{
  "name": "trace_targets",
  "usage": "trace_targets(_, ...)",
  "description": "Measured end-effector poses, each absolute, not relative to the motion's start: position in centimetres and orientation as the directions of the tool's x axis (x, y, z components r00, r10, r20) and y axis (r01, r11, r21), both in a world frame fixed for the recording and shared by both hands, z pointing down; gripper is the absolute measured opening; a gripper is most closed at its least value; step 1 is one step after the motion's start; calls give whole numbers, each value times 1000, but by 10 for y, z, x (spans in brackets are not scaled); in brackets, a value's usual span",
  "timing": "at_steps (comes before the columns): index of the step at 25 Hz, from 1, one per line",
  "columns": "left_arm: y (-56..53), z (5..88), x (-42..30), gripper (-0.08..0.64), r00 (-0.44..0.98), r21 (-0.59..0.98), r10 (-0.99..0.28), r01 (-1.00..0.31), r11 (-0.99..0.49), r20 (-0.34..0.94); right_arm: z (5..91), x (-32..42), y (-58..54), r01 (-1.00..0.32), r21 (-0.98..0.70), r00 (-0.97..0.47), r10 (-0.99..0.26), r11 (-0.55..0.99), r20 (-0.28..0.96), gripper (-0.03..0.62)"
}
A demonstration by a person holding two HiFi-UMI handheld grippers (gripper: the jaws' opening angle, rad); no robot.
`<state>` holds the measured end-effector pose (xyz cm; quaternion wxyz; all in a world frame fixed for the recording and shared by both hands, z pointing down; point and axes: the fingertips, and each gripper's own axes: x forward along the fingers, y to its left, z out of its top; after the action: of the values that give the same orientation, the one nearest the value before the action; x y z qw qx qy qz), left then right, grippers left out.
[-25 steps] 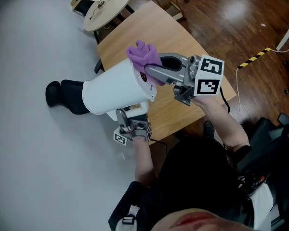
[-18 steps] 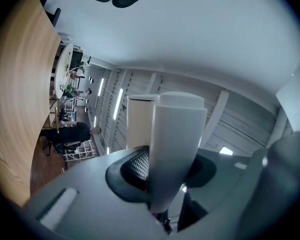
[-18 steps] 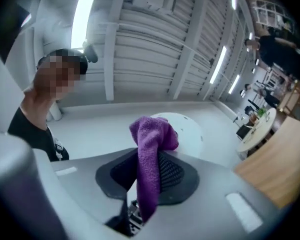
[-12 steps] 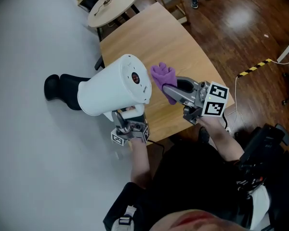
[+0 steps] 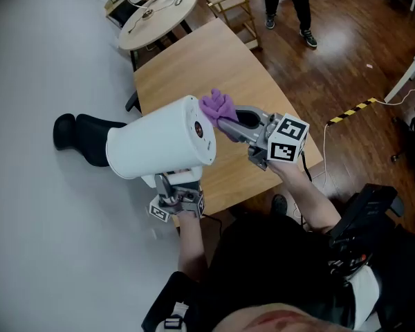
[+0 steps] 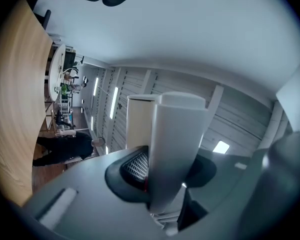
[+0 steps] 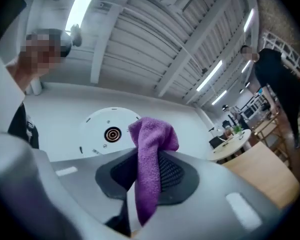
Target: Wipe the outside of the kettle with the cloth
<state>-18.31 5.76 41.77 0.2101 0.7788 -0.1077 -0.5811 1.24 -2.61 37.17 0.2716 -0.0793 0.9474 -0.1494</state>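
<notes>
Kettle position: you hold the white kettle [image 5: 155,147] raised off the wooden worktop [image 5: 194,68] and tipped onto its side. Its flat round base [image 7: 111,134] is turned toward the right claw, and its top end points away from that claw.

Left claw [image 5: 171,185]: it sits under the kettle and points steeply upward. In the left gripper view the jaws stand at a middling width. They are clamped on the kettle's white handle [image 6: 176,144], which fills the gap between the two dark meshed pads [image 6: 135,166]. This grip carries the kettle.

Right claw [image 5: 227,122]: it sits on the base side of the kettle. Its jaws are narrow and pinch the purple cloth [image 5: 216,105]. In the right gripper view the cloth rises between the pads, with its folded end bunched above them and a short tail hanging below.

Cloth position: the bunched end lies at the upper rim of the kettle's base. The views do not settle whether it presses on the rim or sits just beside it. The round socket [image 7: 111,134] in the middle of the base is uncovered.

Surroundings: a black object [image 5: 79,137] lies on the pale floor beyond the kettle's top end. A round table [image 5: 155,9] stands well beyond the kettle, past the far end of the worktop, and a person [image 5: 287,2] stands near it.
</notes>
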Motion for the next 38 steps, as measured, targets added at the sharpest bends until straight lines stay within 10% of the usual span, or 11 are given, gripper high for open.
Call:
trace_targets(8, 57, 435, -172, 276, 311, 491, -440, 106, -865, -842, 284, 39, 91, 105, 24, -726, 93, 994, -682, 80)
trace_targets(14, 60, 454, -172, 278, 316, 485, -436, 92, -870, -843, 342, 25, -8, -48, -294, -806, -211, 954, -553, 78)
trace_targets(20, 62, 477, -160, 278, 355, 518, -456, 99, -850, -816, 272, 52, 72, 33, 28, -686, 43, 999, -726, 80)
trace_targets(26, 53, 454, -174, 278, 302, 505, -454, 113, -856, -838, 340, 18, -40, -76, -371, -786, -285, 925, -549, 78)
trace_targets(38, 54, 474, -192, 278, 350, 546, -550, -120, -829, -758, 538, 23, -19, -14, -712, -900, -318, 702, -296, 78)
